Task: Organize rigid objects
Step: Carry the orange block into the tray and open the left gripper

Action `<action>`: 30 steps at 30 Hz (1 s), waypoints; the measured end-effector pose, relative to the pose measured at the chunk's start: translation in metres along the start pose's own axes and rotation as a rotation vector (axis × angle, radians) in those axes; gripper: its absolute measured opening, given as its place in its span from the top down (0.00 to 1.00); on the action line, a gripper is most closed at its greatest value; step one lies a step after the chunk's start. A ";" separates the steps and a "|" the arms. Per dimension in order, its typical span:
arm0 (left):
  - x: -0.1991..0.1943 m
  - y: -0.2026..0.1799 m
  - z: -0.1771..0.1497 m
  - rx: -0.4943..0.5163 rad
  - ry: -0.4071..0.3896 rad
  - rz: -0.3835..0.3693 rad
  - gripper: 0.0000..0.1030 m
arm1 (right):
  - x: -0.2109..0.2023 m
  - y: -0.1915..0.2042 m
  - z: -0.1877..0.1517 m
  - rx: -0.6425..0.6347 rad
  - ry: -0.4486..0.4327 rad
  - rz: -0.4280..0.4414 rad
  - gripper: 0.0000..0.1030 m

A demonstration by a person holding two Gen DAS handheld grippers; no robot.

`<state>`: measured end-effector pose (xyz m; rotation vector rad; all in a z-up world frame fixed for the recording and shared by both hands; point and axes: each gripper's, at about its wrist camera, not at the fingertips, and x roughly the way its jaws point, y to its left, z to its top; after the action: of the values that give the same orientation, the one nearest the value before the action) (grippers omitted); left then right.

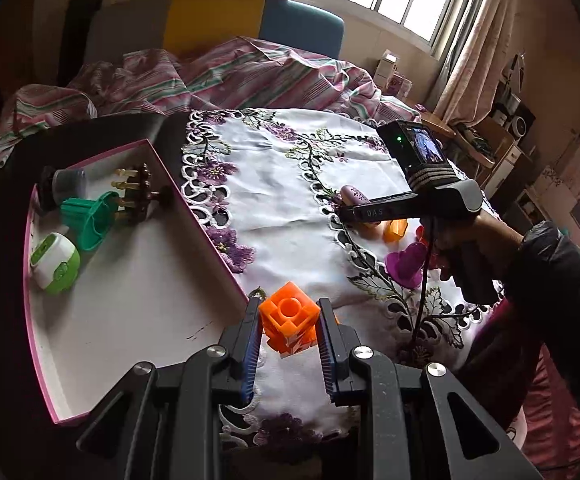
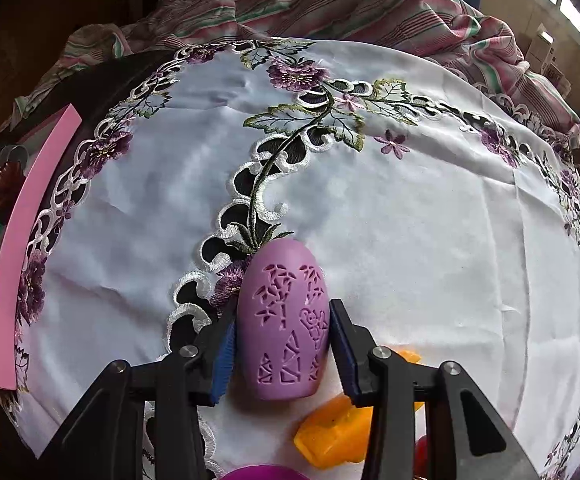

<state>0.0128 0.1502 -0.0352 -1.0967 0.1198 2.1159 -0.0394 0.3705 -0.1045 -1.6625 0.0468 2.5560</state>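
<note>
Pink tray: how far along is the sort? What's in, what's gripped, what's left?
Done: the pink tray holds a green-white case, teal piece, brown pegged part and grey cup. In hand: left gripper clamps the orange cube; right gripper closes on the purple carved shell. Left on the cloth: orange piece, magenta piece.

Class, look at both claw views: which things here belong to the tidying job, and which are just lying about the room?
Part of the job:
- orange cube in the left claw
- purple carved egg-shaped shell between the right claw pads
- pink-rimmed tray
- green funnel

Lying about:
- striped bedsheet
- embroidered tablecloth
- curtains
</note>
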 end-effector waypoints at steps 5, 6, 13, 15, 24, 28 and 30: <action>-0.001 0.001 -0.001 -0.005 0.001 0.007 0.74 | 0.001 0.003 0.000 -0.009 -0.006 -0.005 0.59; -0.001 0.002 -0.001 -0.007 0.001 0.008 0.74 | -0.001 0.001 -0.002 -0.008 -0.008 -0.003 0.59; -0.005 0.005 -0.002 -0.020 -0.004 0.007 0.74 | -0.001 0.004 -0.002 -0.025 -0.017 -0.016 0.59; -0.005 0.006 -0.002 -0.023 -0.005 0.008 0.74 | -0.002 0.006 -0.002 -0.032 -0.020 -0.020 0.59; -0.007 0.013 -0.003 -0.050 -0.008 0.004 0.74 | -0.001 0.007 0.000 -0.046 -0.024 -0.029 0.59; -0.010 0.016 -0.003 -0.060 -0.016 0.003 0.74 | -0.001 0.007 0.000 -0.042 -0.023 -0.027 0.59; -0.017 0.022 0.000 -0.079 -0.036 -0.003 0.74 | -0.001 0.007 0.000 -0.043 -0.024 -0.028 0.59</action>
<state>0.0048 0.1241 -0.0280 -1.1030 0.0178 2.1526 -0.0393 0.3635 -0.1036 -1.6349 -0.0338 2.5734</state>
